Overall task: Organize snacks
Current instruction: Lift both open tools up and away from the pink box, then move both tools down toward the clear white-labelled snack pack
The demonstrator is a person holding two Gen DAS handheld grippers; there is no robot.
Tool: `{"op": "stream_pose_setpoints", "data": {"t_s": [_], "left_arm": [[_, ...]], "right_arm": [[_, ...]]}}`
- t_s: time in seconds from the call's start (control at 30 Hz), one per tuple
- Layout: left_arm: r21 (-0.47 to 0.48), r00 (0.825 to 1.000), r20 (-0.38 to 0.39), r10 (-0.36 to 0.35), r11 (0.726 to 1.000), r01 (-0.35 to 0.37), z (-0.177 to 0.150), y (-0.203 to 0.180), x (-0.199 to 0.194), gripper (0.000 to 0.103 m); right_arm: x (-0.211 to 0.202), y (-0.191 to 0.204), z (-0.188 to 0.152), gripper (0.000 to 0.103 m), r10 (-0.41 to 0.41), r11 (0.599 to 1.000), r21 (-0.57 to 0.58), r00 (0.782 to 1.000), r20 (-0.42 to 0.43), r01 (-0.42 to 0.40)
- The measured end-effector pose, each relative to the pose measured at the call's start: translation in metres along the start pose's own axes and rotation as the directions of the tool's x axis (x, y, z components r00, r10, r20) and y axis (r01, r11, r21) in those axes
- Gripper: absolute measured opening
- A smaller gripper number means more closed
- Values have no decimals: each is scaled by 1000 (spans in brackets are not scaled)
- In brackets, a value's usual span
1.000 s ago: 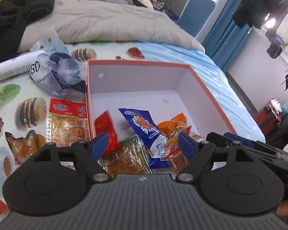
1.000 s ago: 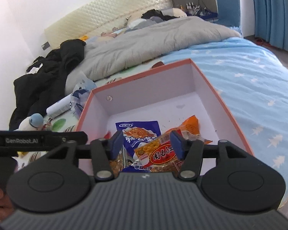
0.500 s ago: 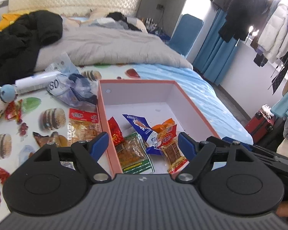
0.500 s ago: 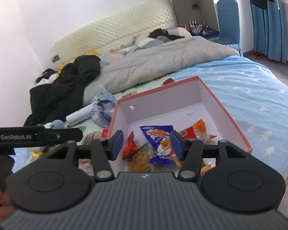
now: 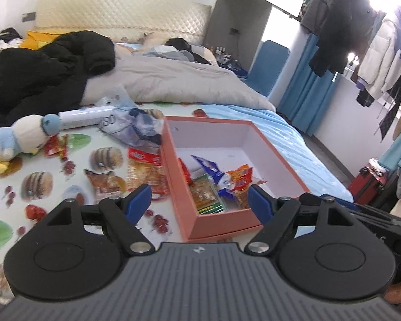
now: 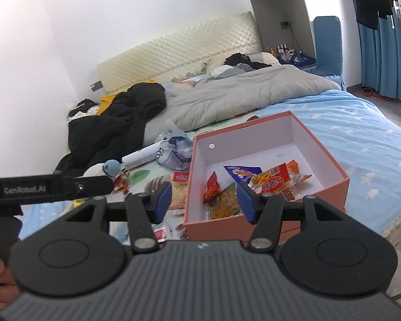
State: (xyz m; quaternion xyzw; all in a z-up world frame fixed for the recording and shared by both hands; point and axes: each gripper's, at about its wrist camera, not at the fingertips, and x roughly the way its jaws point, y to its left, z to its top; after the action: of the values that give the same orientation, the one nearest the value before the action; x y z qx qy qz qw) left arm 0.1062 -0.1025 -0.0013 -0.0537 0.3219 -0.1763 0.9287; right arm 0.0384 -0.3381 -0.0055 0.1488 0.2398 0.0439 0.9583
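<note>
An orange cardboard box [image 5: 275,157] [image 6: 334,160] with a white inside lies on the bed and holds several snack packets: a blue one [image 5: 208,165] [image 6: 240,172], a red-and-yellow one [image 6: 272,180] and a small red one [image 6: 212,184]. More packets [image 5: 147,171] [image 6: 180,187] lie on the food-print cloth left of the box. My left gripper [image 5: 199,200] hangs open and empty in front of the box. My right gripper [image 6: 204,199] is open and empty too, held back above the box's near wall.
A plush toy [image 5: 18,136], a white roll [image 5: 85,117] and a crumpled plastic bag [image 5: 136,128] lie beyond the loose packets. A black jacket [image 5: 40,72] and grey duvet [image 5: 173,83] cover the head of the bed. A red suitcase [image 5: 369,184] stands on the floor at right.
Both grippers have pulled back and up from the box, so the whole box and more of the bed show now. Their jaws kept the same width.
</note>
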Motion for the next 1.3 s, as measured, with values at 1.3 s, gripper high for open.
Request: {"op": "stream_pose_setpoints", "data": {"t_s": [1.3], "left_arm": [[-141,980,-21,200,969,-201,-60,80,-60,84]], "right_arm": [[-5,82,-55,57,179,967,-167,979,-93,-192]]}}
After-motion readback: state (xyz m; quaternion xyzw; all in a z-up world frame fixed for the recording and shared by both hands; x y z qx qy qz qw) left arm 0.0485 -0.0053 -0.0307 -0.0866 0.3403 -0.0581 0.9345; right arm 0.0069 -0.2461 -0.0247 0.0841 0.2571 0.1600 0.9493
